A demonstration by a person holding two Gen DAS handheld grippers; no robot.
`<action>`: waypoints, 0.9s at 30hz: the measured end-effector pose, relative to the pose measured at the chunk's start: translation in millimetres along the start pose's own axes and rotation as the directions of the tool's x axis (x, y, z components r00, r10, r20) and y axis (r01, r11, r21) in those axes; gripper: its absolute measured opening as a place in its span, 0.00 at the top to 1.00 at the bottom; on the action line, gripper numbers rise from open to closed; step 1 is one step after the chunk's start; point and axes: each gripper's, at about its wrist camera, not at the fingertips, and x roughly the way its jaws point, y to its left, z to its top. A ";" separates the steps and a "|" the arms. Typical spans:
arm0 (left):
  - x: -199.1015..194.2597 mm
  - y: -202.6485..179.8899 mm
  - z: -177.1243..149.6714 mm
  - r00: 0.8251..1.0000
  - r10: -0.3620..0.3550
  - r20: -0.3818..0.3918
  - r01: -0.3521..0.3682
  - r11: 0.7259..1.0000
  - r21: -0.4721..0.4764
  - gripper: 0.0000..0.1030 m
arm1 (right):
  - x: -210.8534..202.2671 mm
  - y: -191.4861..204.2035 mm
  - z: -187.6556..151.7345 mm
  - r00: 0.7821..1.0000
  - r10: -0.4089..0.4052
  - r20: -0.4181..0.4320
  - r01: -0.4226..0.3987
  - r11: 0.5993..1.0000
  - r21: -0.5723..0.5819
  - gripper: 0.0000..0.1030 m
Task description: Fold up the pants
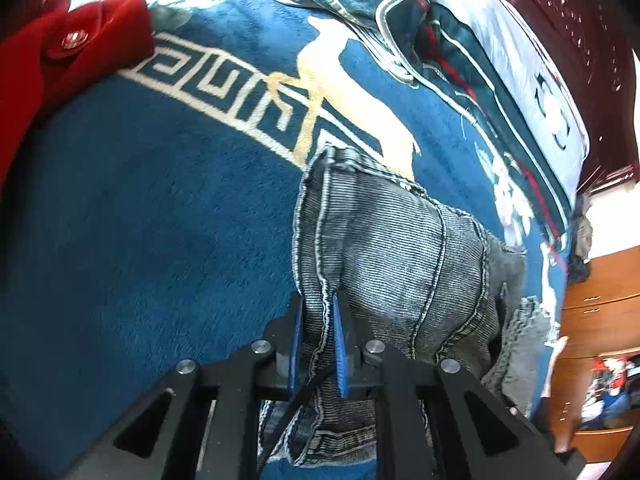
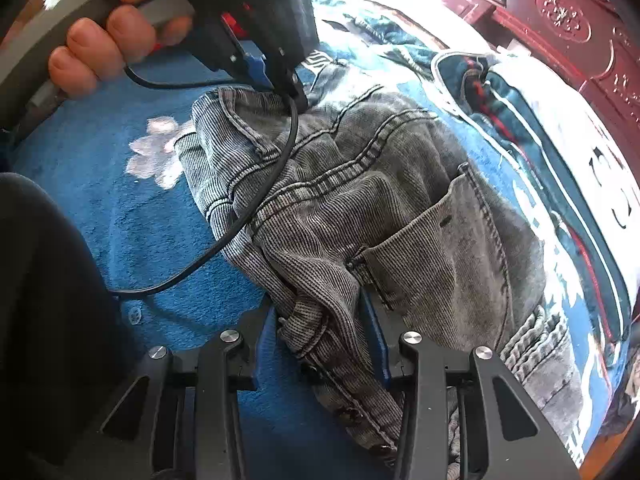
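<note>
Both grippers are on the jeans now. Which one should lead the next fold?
Left, probably. The left gripper is shut tight on the jeans at a seam edge; the right gripper stands wider around bunched waistband fabric.

No readable text from my end. The pillow [image 1: 556,116] by the headboard carries dark printed marks, too blurred and warped to make out. The blanket [image 1: 160,200] shows only a key-pattern border, no lettering.

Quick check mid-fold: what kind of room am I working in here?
Most likely a bedroom: the pants lie on a plush blue blanket over a bed, with a carved dark wooden headboard behind and wooden drawers alongside.
</note>
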 end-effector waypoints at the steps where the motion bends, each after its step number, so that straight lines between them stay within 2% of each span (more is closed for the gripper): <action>1: -1.5 1.4 1.7 1.000 0.019 0.007 -0.019 1.000 -0.005 0.79 | 0.1 -1.6 0.0 1.000 0.011 -0.001 -0.011 1.000 0.008 0.62; 2: -5.0 3.0 2.1 0.999 0.041 0.018 -0.041 0.999 0.000 0.70 | 1.3 -3.4 0.7 1.000 0.022 -0.002 -0.022 1.000 0.013 0.60; 3: -7.0 3.9 3.1 0.998 0.058 0.029 -0.058 0.998 0.003 0.53 | 1.3 -4.0 0.8 1.000 0.025 -0.002 -0.025 1.000 0.017 0.59; 4: -9.7 6.3 3.3 0.996 0.080 0.038 -0.080 0.997 0.001 0.42 | 1.1 -3.8 0.9 1.000 0.025 -0.002 -0.025 1.000 0.017 0.59; 5: -11.6 8.1 3.6 0.994 0.101 0.050 -0.101 0.995 -0.003 0.27 | 1.6 -3.0 1.1 1.000 0.023 -0.003 -0.023 1.000 0.016 0.59; 8: -9.4 12.3 5.5 0.995 0.090 0.048 -0.090 0.996 -0.011 0.25 | 1.1 -1.7 1.0 1.000 0.018 -0.002 -0.018 1.000 0.020 0.58; 10: -3.1 12.8 5.2 0.997 0.071 0.023 -0.071 0.997 -0.006 0.26 | 1.2 -1.7 0.9 1.000 0.020 -0.002 -0.020 0.999 0.024 0.58; 13: 11.2 2.0 4.2 0.996 0.084 -0.004 -0.084 0.996 0.031 0.34 | 0.6 -0.9 -0.6 1.000 0.020 -0.002 -0.020 0.999 0.027 0.58; 14: 14.1 -1.0 3.8 0.996 0.084 -0.001 -0.084 0.996 0.038 0.41 | 0.7 -0.4 -0.6 1.000 0.020 -0.001 -0.020 0.999 0.027 0.57; 17: 20.3 -11.0 2.9 0.999 0.037 -0.016 -0.036 0.999 0.040 0.75 | 3.7 0.3 0.0 1.000 0.012 -0.001 -0.012 1.000 0.027 0.55; 18: 22.2 -15.8 2.4 0.999 0.027 -0.021 -0.026 0.999 0.044 0.83 | 4.9 1.4 0.2 1.000 0.008 -0.002 -0.008 1.000 0.027 0.54; 21: 23.2 -26.4 0.0 0.999 0.048 -0.010 -0.048 0.997 0.067 0.87 | 5.8 3.2 -0.6 1.000 -0.012 -0.005 0.012 1.000 0.028 0.56; 24: 13.0 -23.8 -0.2 1.000 0.017 0.010 -0.017 0.999 0.037 0.88 | -0.2 -0.1 0.8 1.000 -0.016 -0.006 0.016 0.999 0.046 0.66; 25: 7.2 -24.3 -1.4 1.000 0.007 0.023 -0.007 0.999 0.038 0.88 | -3.1 -1.2 1.0 1.000 -0.010 -0.002 0.010 0.998 0.057 0.72; 27: -7.8 -28.8 -3.2 0.998 -0.024 0.050 0.021 0.999 0.050 0.89 | -11.3 -3.3 1.3 1.000 -0.007 0.010 0.006 0.997 0.081 0.74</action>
